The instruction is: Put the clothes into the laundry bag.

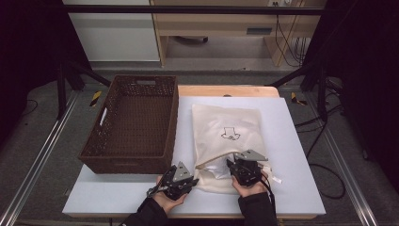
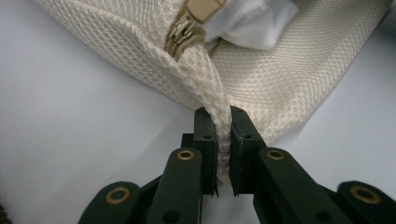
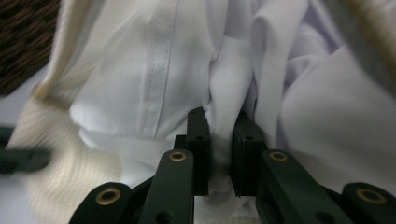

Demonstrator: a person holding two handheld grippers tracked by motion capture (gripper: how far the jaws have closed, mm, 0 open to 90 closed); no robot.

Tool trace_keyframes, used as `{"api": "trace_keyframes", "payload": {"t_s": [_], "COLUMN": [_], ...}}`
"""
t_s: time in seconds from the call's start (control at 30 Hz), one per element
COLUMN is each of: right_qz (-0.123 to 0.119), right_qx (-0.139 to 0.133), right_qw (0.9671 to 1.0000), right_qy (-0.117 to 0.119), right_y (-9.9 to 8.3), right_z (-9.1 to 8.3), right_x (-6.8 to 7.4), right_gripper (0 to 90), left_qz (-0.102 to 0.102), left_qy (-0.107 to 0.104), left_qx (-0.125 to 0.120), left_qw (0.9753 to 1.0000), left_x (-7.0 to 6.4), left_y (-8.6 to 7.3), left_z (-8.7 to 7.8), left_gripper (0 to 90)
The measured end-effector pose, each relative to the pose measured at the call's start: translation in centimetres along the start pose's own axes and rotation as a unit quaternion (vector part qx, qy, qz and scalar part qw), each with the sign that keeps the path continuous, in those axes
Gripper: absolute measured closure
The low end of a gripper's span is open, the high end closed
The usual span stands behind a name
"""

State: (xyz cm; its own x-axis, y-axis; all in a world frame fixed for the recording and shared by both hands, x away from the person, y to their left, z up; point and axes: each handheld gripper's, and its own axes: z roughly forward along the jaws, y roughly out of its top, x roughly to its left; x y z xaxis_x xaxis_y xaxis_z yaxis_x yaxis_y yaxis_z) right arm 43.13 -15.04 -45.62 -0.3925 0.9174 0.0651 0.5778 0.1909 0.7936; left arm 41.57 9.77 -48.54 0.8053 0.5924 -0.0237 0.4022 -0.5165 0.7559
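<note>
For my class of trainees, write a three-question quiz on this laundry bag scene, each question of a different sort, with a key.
1. True or false: the left gripper is shut on the mesh bag at its corner beside the zipper.
2. Multiple choice: the right gripper pinches A) the wicker basket, B) a fold of the white garment, C) a cable.
3. Fill the gap: the brown wicker basket stands to the ____ of the bag in the high view.

Key: 1 true; 2 B; 3 left.
</note>
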Motion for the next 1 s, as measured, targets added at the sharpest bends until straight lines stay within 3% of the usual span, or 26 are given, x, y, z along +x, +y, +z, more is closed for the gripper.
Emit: {"api": "trace_keyframes", "payload": {"t_s": [0.1,0.2,0.37,0.5,0.6,0.7,0.73,0.77,0.8,1.0], "right_qz": [0.008,-0.004,-0.003,-0.019,-0.016,-0.012,-0.012,-0.012,-0.012,-0.018], "right_qx": [-0.014,-0.024,-0.034,-0.047,-0.051,-0.038,-0.019,-0.019,-0.007,0.002], "right_qw": [0.9997,0.9993,0.9994,0.9987,0.9985,0.9990,0.9995,0.9995,0.9997,0.9998], "right_qy": [-0.018,-0.029,-0.008,0.006,0.010,0.019,0.023,0.023,0.019,0.005], "right_y": [0.0,-0.3,-0.4,-0.8,-1.0,-1.3,-1.5,-1.5,-1.6,-1.2], "right_z": [1.2,1.7,0.5,-1.0,-1.8,-1.8,-1.2,-1.2,-0.5,0.9], "right_x": [-0.1,-0.1,-0.2,0.1,0.3,0.4,0.4,0.4,0.4,0.9], "right_gripper": [80.1,77.9,65.7,52.7,51.1,58.7,69.7,69.7,78.4,85.9], "left_qz": [0.000,0.001,-0.007,-0.008,-0.010,-0.012,-0.015,-0.017,-0.018,-0.022], "left_qy": [-0.001,-0.001,-0.010,-0.014,-0.017,-0.021,-0.023,-0.026,-0.027,-0.031], "left_qx": [0.000,0.002,0.004,-0.004,-0.009,-0.012,-0.013,-0.013,-0.010,-0.003], "left_qw": [1.0000,1.0000,0.9999,0.9999,0.9998,0.9996,0.9996,0.9994,0.9994,0.9993], "left_x": [0.0,0.0,0.1,-0.1,-0.2,-0.2,-0.2,-0.1,-0.1,-0.2], "left_y": [0.0,0.1,0.2,0.4,0.5,0.6,0.7,0.7,0.8,0.8], "left_z": [0.0,0.0,-0.2,-1.1,-1.8,-2.4,-2.5,-2.6,-2.6,-2.8], "left_gripper": [82.5,82.6,84.3,84.6,84.7,84.7,84.7,84.7,84.7,84.7]}}
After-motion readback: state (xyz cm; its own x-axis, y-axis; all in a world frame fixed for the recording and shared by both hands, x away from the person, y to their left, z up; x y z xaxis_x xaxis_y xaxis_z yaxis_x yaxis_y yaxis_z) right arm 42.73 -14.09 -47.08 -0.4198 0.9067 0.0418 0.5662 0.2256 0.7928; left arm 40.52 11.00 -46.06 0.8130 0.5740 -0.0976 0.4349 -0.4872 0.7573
